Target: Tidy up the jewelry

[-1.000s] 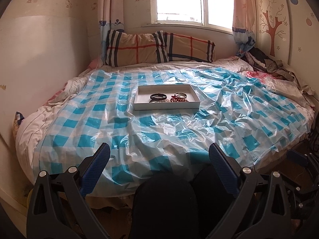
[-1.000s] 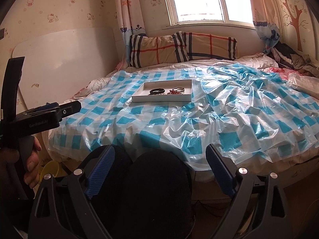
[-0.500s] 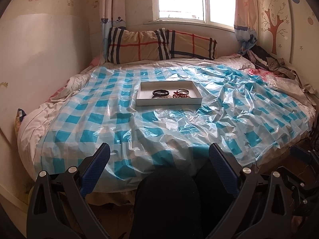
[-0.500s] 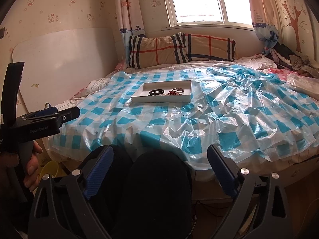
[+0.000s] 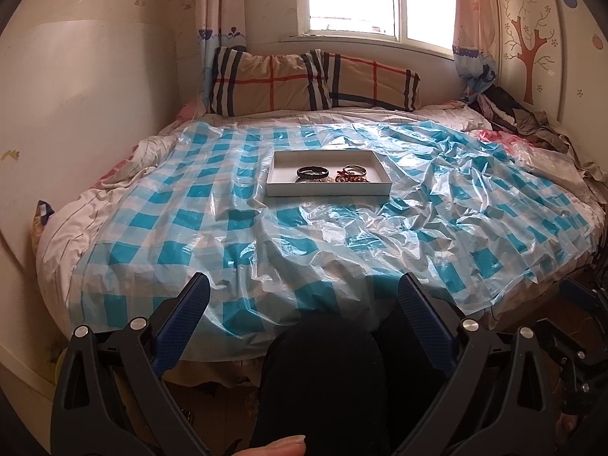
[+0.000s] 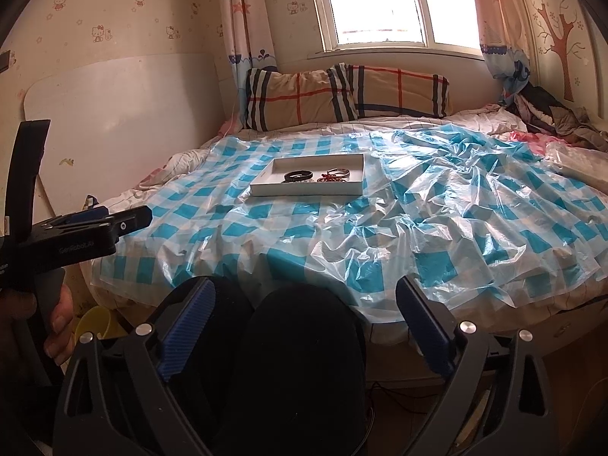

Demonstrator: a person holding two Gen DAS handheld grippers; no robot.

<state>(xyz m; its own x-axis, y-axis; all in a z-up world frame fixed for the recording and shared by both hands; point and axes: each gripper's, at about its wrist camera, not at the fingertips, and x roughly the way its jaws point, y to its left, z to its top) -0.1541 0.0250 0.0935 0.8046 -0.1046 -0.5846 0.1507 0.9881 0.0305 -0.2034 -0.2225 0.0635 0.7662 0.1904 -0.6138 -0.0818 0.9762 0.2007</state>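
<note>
Jewelry sits bunched in the shallow white cardboard tray [image 5: 328, 189] on the blue checked plastic sheet [image 5: 342, 243]: a black bangle [image 5: 312, 171], a silver bangle [image 5: 355, 169], red beads [image 5: 349, 178]. Left gripper [image 5: 302, 317] and right gripper [image 6: 304, 315] hang spread wide, holding nothing, well back from the bed, maybe so the person can see everything.

We see a glossy, crinkled plastic sheet [image 5: 342, 235] over the cloth bed [image 5: 68, 235], and a matt white cardboard tray [image 5: 326, 189].
</note>
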